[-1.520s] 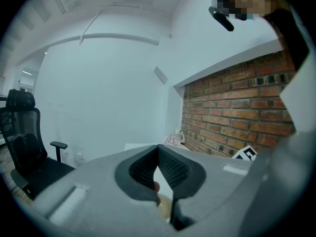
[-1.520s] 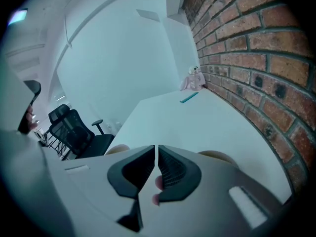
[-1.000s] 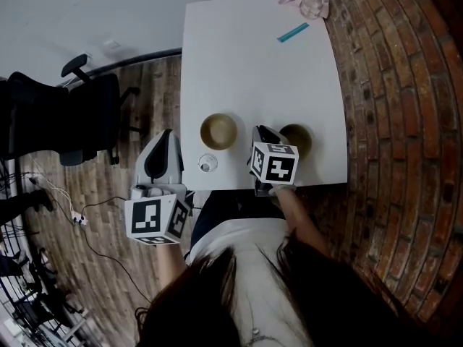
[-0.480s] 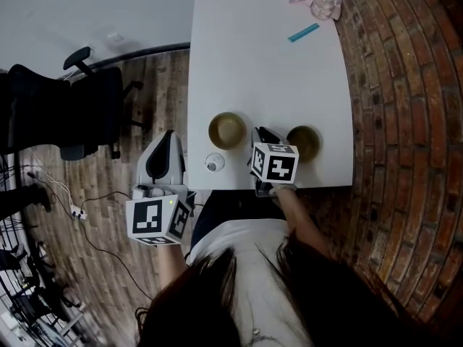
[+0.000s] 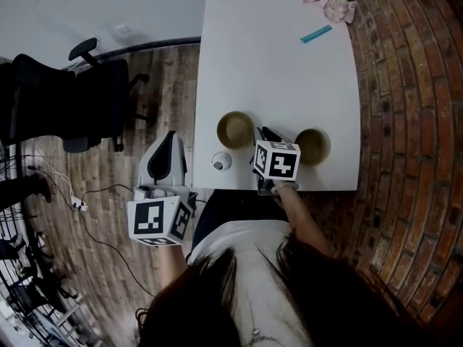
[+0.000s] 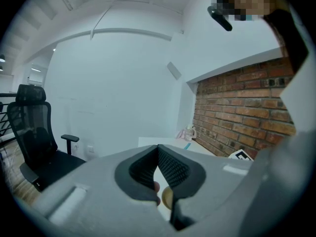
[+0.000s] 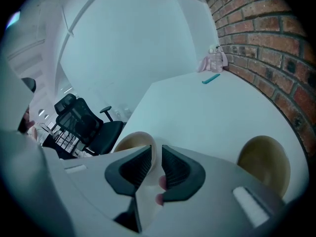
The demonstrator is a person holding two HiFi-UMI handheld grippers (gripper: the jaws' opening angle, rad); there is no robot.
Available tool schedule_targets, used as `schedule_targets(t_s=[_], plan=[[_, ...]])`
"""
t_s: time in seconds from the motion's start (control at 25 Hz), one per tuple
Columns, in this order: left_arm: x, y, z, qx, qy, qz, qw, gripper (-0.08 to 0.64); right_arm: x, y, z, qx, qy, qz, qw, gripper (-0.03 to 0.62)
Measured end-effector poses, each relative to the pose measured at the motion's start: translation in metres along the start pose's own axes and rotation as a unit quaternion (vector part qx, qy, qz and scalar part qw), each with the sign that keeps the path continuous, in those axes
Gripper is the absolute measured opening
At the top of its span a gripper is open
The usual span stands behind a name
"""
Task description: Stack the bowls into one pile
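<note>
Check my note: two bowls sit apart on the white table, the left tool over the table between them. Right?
Wrong tool. The head view shows the right tool between the left bowl and right bowl; the left tool is beside the table.

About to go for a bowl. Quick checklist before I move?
1. Left bowl and right bowl upright, apart on the table: ok.
2. Right hand-held gripper empty, jaws narrowly apart, between the bowls: ok.
3. Gap wide enough for a rim: cannot tell.
4. Left hand-held gripper shut, beyond the table's left edge: not ok for grasping.
5. Small round object near the left bowl, not touching it: ok.
</note>
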State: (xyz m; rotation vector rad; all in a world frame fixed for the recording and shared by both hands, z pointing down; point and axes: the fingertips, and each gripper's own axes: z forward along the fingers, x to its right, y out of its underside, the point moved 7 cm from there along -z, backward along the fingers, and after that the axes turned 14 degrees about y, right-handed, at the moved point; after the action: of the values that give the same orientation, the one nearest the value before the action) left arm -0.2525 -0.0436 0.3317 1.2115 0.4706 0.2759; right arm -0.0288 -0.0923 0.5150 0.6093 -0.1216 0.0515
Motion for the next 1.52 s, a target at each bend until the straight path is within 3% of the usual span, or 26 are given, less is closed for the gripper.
schedule_targets(t_s=[1.04,1.28,1.52], plan=[[-0.015,0.007,0.013,-0.03,-0.014,-0.005,0.9994,0.002,-0.009,0.015,0.041,-0.056,-0.009,-0.003,0.998,0.083],[-0.019,0.008,0.01,-0.03,-0.016,-0.008,0.9994,0.002,-0.011,0.017,0.043,-0.058,0.003,-0.002,0.998,0.032],[-0.02,0.008,0.01,-0.03,-0.017,-0.007,0.9994,0.002,-0.011,0.016,0.042,-0.061,-0.005,0.015,0.998,0.023]])
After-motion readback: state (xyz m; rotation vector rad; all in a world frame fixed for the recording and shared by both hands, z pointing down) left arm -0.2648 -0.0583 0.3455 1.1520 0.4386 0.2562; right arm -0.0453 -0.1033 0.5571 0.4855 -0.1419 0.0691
